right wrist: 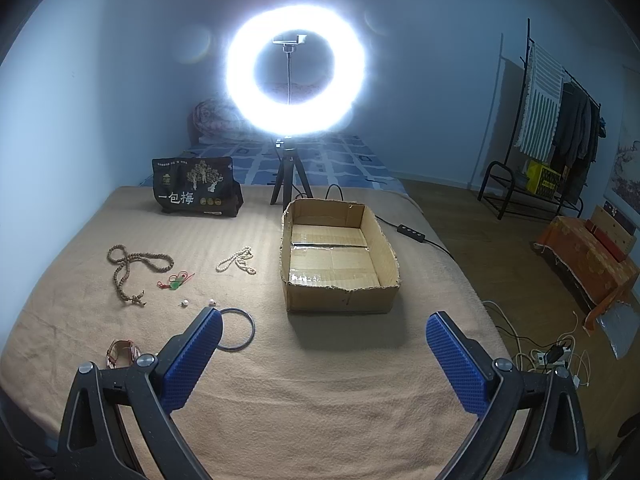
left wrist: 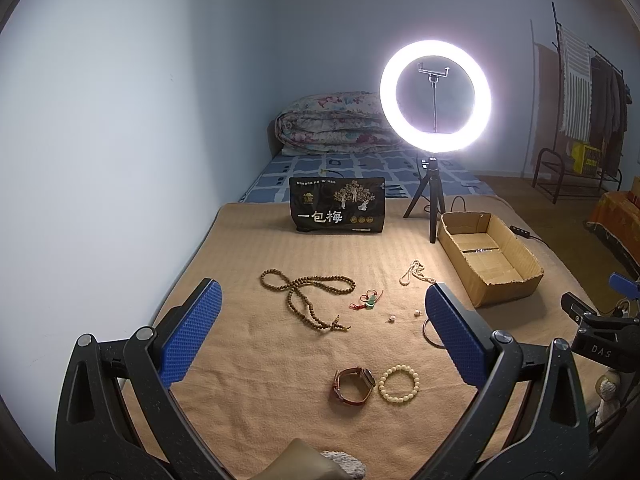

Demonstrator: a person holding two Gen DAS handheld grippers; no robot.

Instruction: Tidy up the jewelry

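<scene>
Tan blanket (left wrist: 248, 360) carries scattered jewelry, nothing boxed yet. Left gripper (left wrist: 320, 320) wide, empty; watch (left wrist: 354, 385) and cream bracelet (left wrist: 399, 382) lie just ahead between its fingers. Right gripper (right wrist: 324, 344) wide, empty, facing box (right wrist: 340, 304) near blanket's right edge; left nearer.

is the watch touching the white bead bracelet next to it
Apart. The left wrist view shows the watch and the white bead bracelet lying side by side, with a thin strip of blanket visible between them.

Glaring ring light (right wrist: 296, 76), dim room, fisheye-warped edges.
</scene>
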